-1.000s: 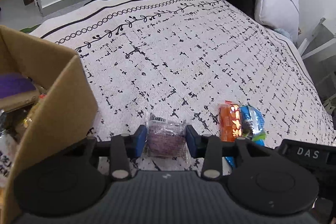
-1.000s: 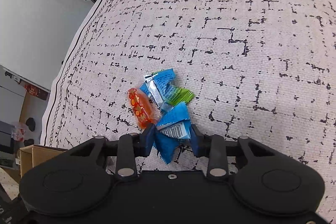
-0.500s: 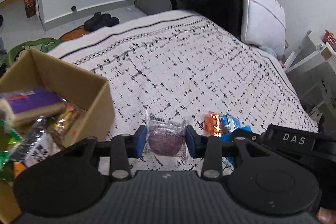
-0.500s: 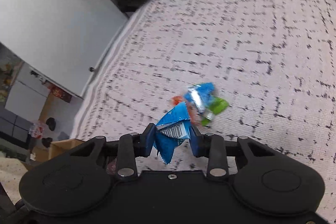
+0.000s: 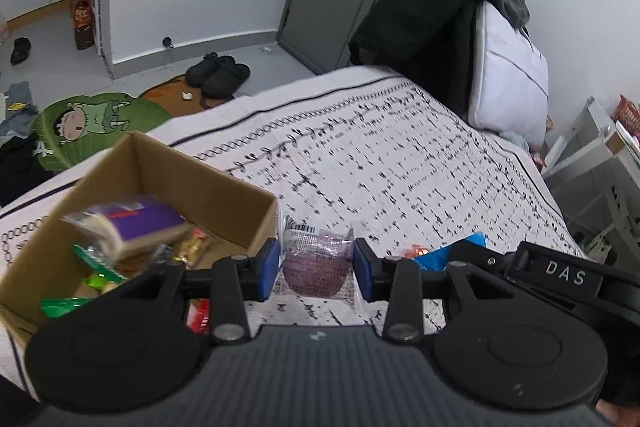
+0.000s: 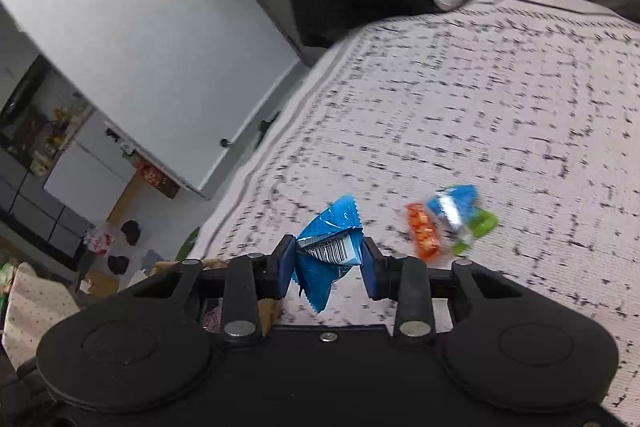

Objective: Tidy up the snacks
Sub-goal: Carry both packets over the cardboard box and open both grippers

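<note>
My left gripper [image 5: 316, 269] is shut on a clear packet with a purple cake [image 5: 316, 267] inside, held above the patterned bedspread just right of an open cardboard box [image 5: 224, 187] that holds several snacks. My right gripper [image 6: 329, 263] is shut on a blue snack packet [image 6: 330, 247] with a barcode, lifted off the bed. Behind it on the bedspread lie an orange packet [image 6: 422, 233] and a blue-and-green packet [image 6: 460, 215]. In the left wrist view the right gripper's black body [image 5: 560, 275] shows at the right, with the orange packet [image 5: 416, 251] peeking beyond it.
The bed [image 5: 400, 163] carries a white pillow [image 5: 508, 67] and dark clothes [image 5: 432, 7] at its head. On the floor lie a green cartoon mat [image 5: 92, 123] and black slippers [image 5: 218, 73]. White shelving [image 5: 596, 163] stands right of the bed.
Both grippers have risen off the bedspread with their packets. The left view now looks down into the box; the orange and blue-green packets stay on the bed, farther from the right gripper.
</note>
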{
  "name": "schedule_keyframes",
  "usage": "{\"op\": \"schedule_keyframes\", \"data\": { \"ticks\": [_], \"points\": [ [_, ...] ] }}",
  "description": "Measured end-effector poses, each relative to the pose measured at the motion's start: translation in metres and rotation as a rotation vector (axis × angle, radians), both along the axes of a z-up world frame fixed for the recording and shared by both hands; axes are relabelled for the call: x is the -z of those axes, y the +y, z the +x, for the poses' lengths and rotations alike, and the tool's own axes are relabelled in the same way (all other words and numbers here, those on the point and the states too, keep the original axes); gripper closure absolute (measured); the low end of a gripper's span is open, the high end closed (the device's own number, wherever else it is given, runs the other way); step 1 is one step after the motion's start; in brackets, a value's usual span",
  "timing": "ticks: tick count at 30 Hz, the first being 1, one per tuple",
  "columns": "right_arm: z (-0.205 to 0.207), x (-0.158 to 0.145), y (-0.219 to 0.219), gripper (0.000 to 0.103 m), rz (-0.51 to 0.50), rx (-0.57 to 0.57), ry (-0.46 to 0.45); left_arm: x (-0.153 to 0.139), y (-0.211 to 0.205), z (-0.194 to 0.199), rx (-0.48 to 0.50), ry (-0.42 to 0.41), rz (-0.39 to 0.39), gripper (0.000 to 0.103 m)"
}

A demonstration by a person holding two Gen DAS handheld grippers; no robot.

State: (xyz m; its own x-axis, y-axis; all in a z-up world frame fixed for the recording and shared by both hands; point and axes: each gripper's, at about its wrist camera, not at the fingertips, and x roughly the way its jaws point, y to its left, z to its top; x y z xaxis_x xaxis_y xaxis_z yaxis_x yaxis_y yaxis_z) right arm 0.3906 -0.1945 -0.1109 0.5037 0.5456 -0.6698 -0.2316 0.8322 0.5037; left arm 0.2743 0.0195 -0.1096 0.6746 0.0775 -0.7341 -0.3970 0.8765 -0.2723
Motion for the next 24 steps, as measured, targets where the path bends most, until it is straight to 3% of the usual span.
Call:
{"op": "schedule_keyframes", "data": {
  "ticks": [15,24],
  "points": [
    [-0.028,-0.026,0.036,0.069,0.015,-0.095,-0.107,-0.023,0.04,-0.035,-0.066,-0.045,0.001,0.064],
    [-0.037,-0.016,0.06,0.069,0.022,-0.151,-0.099,-0.023,0.075,-0.051,-0.122,-0.054,-0.025,0.064]
  ]
}}
